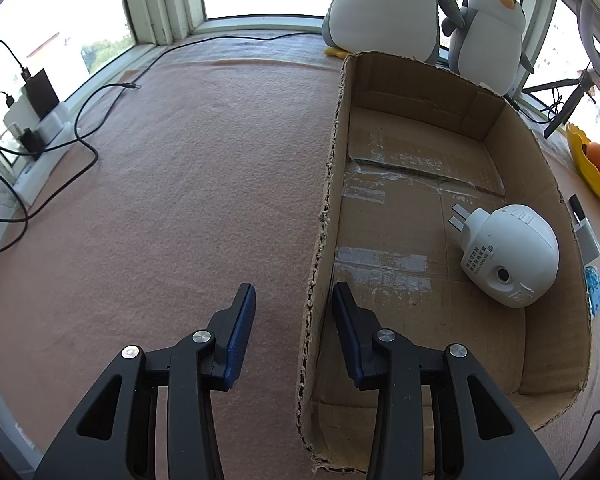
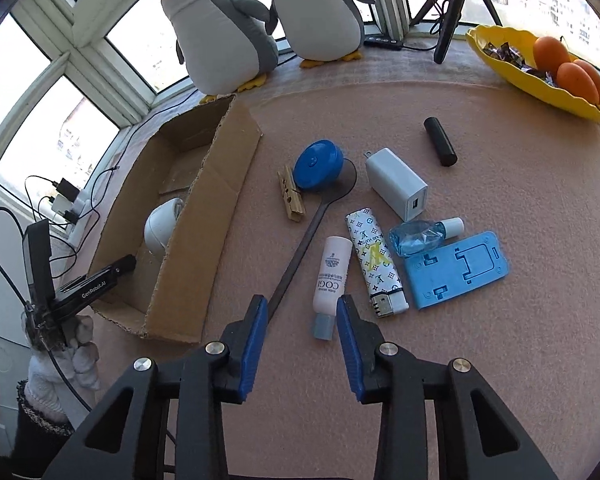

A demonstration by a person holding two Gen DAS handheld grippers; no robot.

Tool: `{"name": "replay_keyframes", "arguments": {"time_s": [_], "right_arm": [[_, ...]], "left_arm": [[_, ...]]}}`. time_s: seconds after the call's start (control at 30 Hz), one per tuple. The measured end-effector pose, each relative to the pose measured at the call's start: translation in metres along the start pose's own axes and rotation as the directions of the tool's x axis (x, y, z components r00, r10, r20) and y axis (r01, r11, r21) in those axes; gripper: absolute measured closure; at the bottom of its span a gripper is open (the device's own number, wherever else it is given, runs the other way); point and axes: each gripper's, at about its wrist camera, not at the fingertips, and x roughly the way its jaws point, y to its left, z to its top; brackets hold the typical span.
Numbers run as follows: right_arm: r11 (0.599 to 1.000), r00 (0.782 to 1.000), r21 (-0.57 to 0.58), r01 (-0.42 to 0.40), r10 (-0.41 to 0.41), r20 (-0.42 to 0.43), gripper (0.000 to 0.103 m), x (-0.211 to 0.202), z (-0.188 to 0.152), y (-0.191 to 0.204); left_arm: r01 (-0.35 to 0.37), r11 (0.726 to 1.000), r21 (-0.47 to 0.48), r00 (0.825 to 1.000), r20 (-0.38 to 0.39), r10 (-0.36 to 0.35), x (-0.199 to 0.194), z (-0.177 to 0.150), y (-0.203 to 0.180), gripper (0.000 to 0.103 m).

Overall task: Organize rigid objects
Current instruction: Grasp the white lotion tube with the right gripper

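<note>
A cardboard box [image 1: 380,92] lies open on the pink felt table; it also shows in the right wrist view [image 2: 220,184]. A white plug-in device [image 1: 512,254] lies inside it, also seen from the right [image 2: 160,228]. My left gripper [image 1: 294,300] is open and empty, straddling the box's left wall. My right gripper [image 2: 302,312] is open and empty, just short of a white COGI tube [image 2: 330,276]. Beside the tube lie a patterned lighter [image 2: 374,260], a blue phone stand [image 2: 458,268], a small clear bottle [image 2: 424,234], a white charger [image 2: 396,184], a blue round case [image 2: 318,164], a wooden clothespin [image 2: 290,194], a black cylinder [image 2: 440,141] and a dark long-handled tool [image 2: 300,240].
Two plush penguins [image 2: 220,28] stand behind the box by the window. A yellow bowl [image 2: 540,76] with oranges sits at the far right. A tripod [image 2: 452,4] stands at the back. A power strip with chargers and cables [image 1: 40,120] lies at the left edge.
</note>
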Motion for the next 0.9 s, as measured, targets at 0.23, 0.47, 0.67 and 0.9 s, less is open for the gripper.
{"name": "replay_keyframes", "arguments": {"time_s": [0.23,0.47,0.67,0.9], "right_arm": [[0.997,0.996,-0.032,0.066,-0.068,-0.058,0.079,0.026,0.001,0.002],[0.994,0.991,-0.039,0.101,-0.104,-0.080,0.079,0.039,0.005,0.001],[0.991,0.987,-0.044,0.128,-0.132,-0.092,0.079,0.050,0.011,0.000],[0.982,0.981,-0.089,0.165,-0.172,-0.085,0.085,0.055,0.014,0.005]], "left_arm": [[0.007,1.000,-0.007,1.000,0.000,-0.007,0.000,-0.001,0.004,0.066],[0.007,1.000,-0.008,1.000,0.000,-0.008,0.000,-0.001,0.004,0.066],[0.007,1.000,-0.007,1.000,0.000,-0.007,0.000,-0.001,0.004,0.066],[0.008,1.000,-0.007,1.000,0.000,-0.008,0.000,-0.001,0.004,0.066]]}}
